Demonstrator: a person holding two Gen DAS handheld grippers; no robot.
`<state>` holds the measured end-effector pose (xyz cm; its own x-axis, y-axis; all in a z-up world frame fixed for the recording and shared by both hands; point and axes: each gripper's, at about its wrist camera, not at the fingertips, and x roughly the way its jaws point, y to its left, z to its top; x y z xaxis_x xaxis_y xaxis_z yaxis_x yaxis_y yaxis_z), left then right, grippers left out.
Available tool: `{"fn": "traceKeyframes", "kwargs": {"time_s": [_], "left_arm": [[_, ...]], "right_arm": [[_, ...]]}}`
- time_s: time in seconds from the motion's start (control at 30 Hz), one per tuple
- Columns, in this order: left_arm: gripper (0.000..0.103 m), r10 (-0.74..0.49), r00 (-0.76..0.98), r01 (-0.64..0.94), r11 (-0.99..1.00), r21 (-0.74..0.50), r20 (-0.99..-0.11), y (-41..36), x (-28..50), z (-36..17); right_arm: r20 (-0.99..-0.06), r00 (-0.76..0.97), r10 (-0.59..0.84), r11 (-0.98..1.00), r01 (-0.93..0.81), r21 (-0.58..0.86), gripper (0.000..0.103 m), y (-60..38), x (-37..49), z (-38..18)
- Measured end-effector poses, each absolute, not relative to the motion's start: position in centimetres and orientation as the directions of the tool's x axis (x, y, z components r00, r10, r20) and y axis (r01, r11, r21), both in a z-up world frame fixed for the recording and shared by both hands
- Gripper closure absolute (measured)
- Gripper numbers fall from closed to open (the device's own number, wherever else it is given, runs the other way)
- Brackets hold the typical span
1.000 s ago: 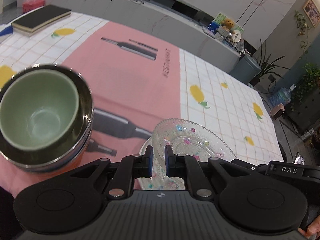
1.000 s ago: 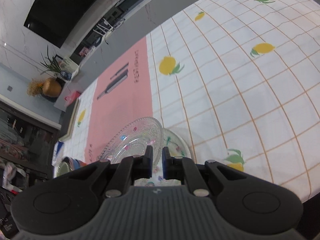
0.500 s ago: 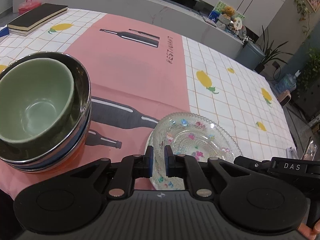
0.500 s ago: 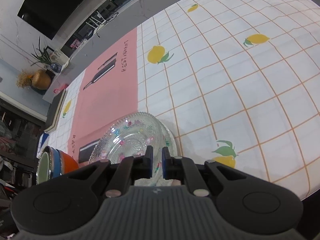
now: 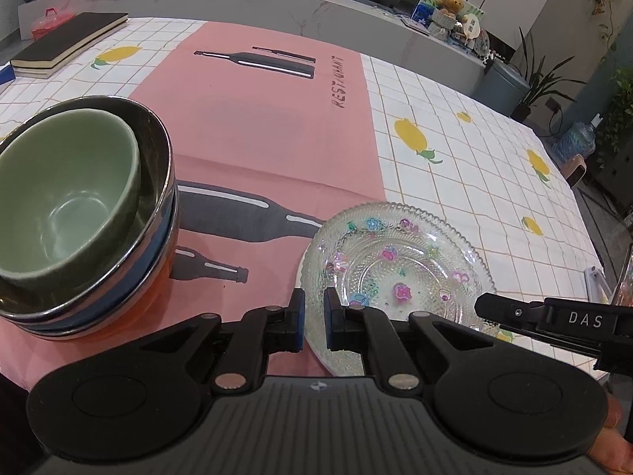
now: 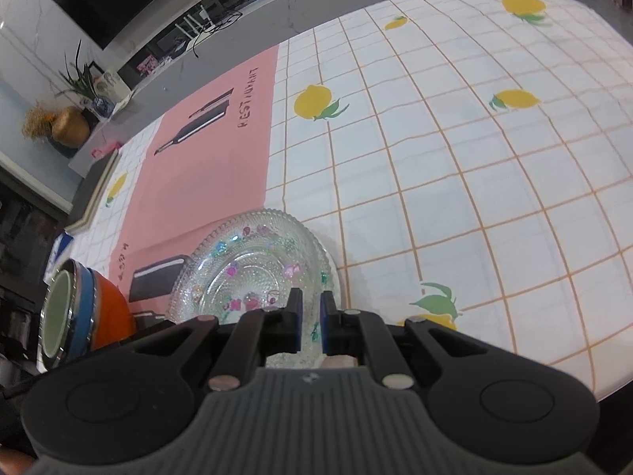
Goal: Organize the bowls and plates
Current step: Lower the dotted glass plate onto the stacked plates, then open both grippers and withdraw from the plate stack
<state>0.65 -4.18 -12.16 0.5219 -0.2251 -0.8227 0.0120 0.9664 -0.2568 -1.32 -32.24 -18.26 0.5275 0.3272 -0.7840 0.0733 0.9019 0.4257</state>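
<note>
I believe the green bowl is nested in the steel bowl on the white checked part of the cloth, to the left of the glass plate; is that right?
Not quite. The left wrist view shows the green bowl nested in the steel bowl, left of the glass plate, but the stack stands on the pink placemat, not on the white checked part.

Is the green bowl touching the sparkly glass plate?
Apart. The left wrist view shows pink placemat between the green bowl, nested in the bowl stack, and the glass plate.

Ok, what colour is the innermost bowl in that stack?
Pale green bowl, nested inside a steel one; clearest in the left wrist view.
</note>
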Motion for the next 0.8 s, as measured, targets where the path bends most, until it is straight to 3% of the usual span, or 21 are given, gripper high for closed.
{"fn": "traceKeyframes", "kwargs": {"time_s": [0.43, 0.67, 0.8], "left_arm": [[0.093, -0.216, 0.518, 0.029, 0.972, -0.234, -0.828, -4.6, 0.7, -11.9], [0.092, -0.211, 0.520, 0.037, 0.974, -0.225, -0.828, -4.5, 0.6, -11.7], [0.080, -0.215, 0.540, 0.072, 0.975, -0.211, -0.814, -4.5, 0.6, -11.0]], "right_arm": [[-0.842, 0.506, 0.185, 0.978, -0.010, 0.209, 0.095, -29.5, -1.1, -18.0], [-0.843, 0.516, 0.152, 0.986, -0.017, 0.167, 0.093, -29.3, -1.0, -17.6], [-0.835, 0.530, 0.147, 0.986, -0.017, 0.163, 0.074, -29.4, -1.1, -16.8]]}}
